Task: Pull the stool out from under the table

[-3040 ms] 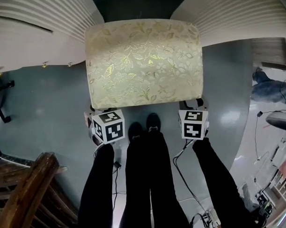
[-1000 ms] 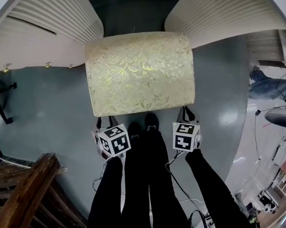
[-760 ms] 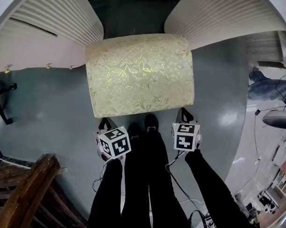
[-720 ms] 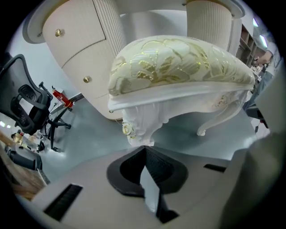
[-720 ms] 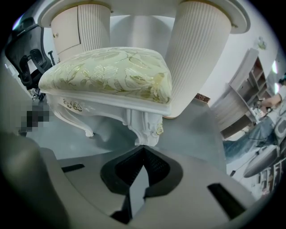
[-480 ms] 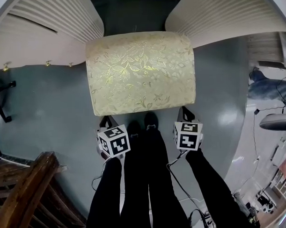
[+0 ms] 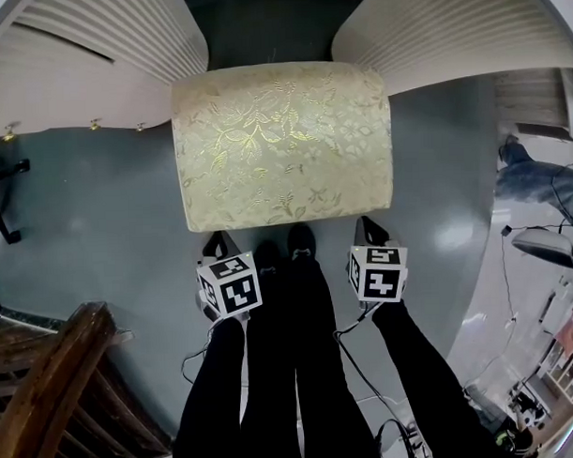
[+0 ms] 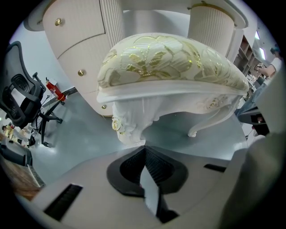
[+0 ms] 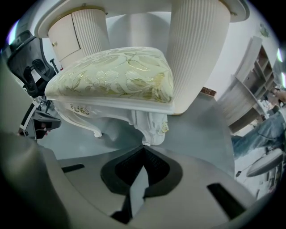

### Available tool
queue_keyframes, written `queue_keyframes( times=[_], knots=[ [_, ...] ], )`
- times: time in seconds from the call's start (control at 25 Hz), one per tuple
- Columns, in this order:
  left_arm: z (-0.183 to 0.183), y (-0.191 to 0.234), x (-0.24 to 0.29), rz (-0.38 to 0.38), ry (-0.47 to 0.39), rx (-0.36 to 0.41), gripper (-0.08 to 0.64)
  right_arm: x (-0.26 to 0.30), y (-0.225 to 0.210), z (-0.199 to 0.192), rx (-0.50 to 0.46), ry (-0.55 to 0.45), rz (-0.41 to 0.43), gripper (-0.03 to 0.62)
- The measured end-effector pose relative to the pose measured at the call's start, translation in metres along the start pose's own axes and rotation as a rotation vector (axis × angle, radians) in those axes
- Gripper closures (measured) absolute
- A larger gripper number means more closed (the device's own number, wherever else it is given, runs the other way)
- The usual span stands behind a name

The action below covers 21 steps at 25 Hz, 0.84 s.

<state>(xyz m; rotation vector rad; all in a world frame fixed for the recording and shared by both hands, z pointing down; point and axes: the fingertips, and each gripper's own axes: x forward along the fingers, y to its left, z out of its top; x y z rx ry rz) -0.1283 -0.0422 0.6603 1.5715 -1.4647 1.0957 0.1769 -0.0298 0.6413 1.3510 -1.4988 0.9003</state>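
With left gripper (image 7: 215, 243) and right gripper (image 7: 369, 228) closed on nothing, the stool (image 7: 282, 144) could have been knocked farther under the table (image 7: 93, 70) by their tips.

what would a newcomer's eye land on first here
The stool, with its gold leaf pattern, fills the middle of the head view, its far edge between two ribbed white columns of the table. At its near edge, the left gripper and right gripper point down at the stool's front, their fingers shut on nothing.
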Motion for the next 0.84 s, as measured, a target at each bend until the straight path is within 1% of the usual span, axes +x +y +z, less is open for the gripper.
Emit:
queue_keyframes(
  times=[0.48,0.84],
  knots=[
    [0.0046,0.0035,0.0003,-0.008,-0.002,-0.01,0.552,0.0003,0.0062,-0.0047,-0.034,0.019,0.009,0.589],
    [-0.0023,0.0043,-0.0038,-0.016,0.012,-0.013,0.552,-0.0031,0.007,-0.0079,-0.042,0.024,0.013,0.589]
  ],
)
